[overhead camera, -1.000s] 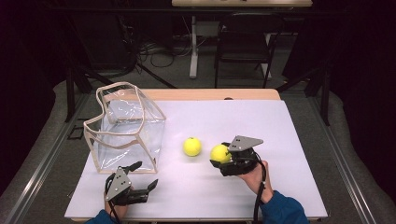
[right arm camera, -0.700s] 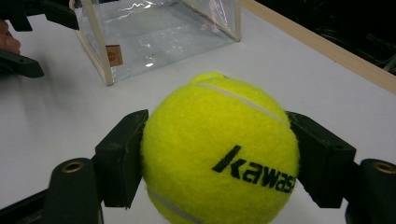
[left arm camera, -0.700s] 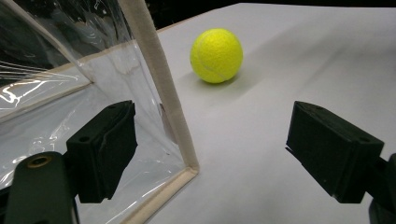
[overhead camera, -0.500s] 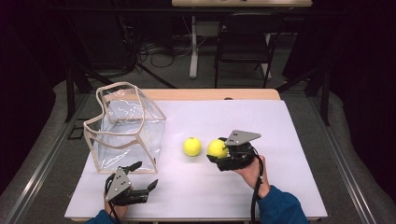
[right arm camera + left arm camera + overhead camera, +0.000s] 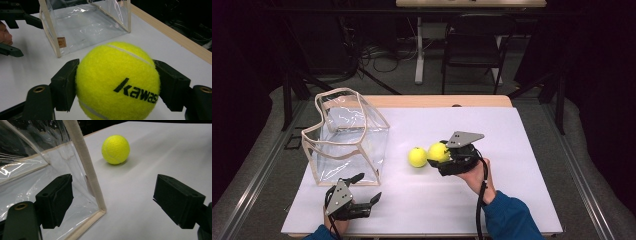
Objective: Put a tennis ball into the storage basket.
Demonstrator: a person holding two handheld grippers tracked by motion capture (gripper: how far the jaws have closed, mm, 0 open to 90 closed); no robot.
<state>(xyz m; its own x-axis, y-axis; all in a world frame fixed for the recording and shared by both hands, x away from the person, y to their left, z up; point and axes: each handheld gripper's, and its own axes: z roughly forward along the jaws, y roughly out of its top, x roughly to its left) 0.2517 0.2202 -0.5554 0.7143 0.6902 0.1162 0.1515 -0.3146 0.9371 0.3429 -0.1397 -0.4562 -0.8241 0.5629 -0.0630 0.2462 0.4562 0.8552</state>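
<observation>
A: What has the right gripper [image 5: 435, 159] got?

B: A yellow tennis ball [image 5: 438, 152]. In the right gripper view the two black jaws press on either side of the ball [image 5: 117, 82], clenched on it, with black lettering facing the camera.

A: Is it on the table?

B: From the high view it seems to sit just above the white table [image 5: 512, 150], but I can't tell for sure whether it touches. It is just beside a second tennis ball [image 5: 417, 157], which rests on the table between the gripper and the clear bag [image 5: 347, 137].

A: And the left gripper [image 5: 368, 187]?

B: Its jaws stand wide apart with nothing between the pads. It sits near the front edge of the table, just in front of the bag. In the left gripper view the bag's cream-trimmed corner [image 5: 86, 170] stands between the jaws but farther off, and the loose ball [image 5: 115, 149] lies beyond it.

A: How is the bag?

B: Upright, mouth open at the top, on the left part of the table.
</observation>
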